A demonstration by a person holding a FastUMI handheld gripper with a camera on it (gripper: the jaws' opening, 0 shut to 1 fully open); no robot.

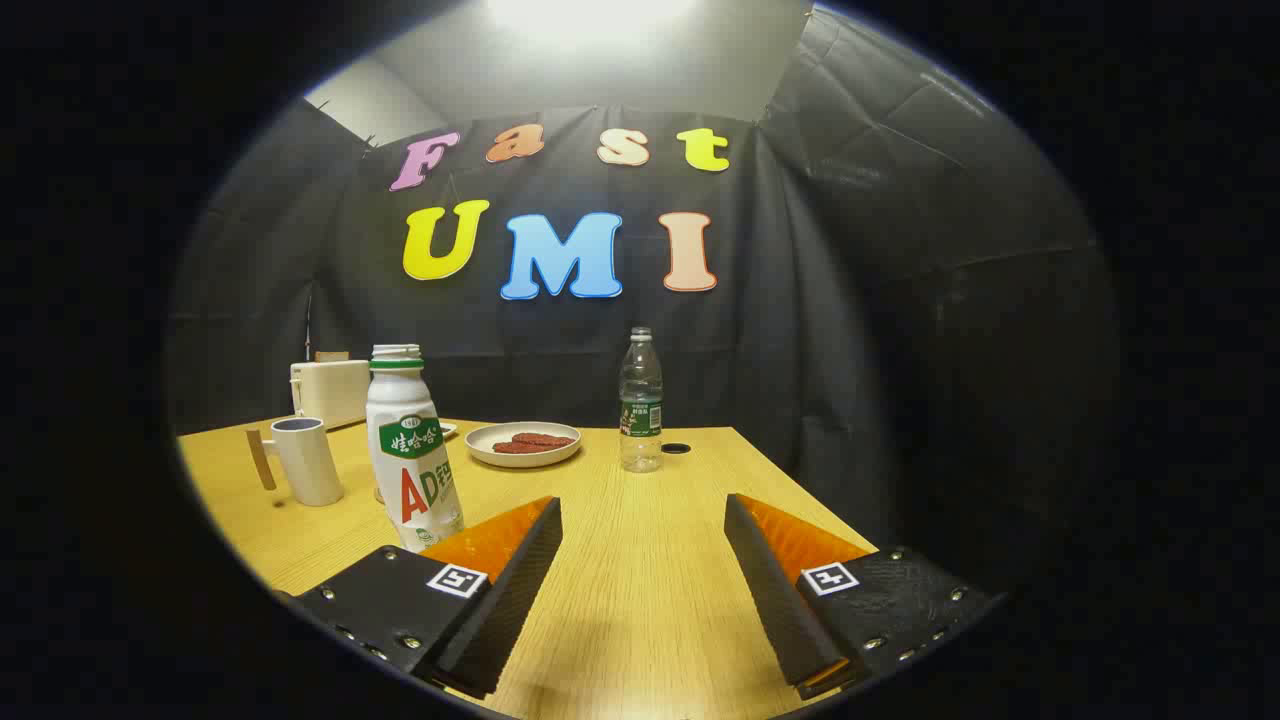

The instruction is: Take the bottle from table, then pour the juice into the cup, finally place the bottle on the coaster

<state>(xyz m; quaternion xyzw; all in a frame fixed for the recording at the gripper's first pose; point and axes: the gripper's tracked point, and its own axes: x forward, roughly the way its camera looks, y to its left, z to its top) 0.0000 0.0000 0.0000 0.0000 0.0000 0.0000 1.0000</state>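
Gripper (642, 590) fingers spread wide, nothing btwn them, bare wooden table (640, 560) ahead. Tall white plastic juice bottle w/ green-red label (410, 450) upright, just beyond left finger, off to left of gap. White cup w/ wooden handle (305, 460) farther left; needs leftward shift to bracket bottle.

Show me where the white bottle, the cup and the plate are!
White bottle (412, 450): gripper view, on the label around its middle.
Cup (310, 462): gripper view, on its white side, by the handle.
Plate (490, 455): gripper view, on its pale front rim.
Gripper (642, 525): gripper view, open gap between the fingertips, holding nothing.
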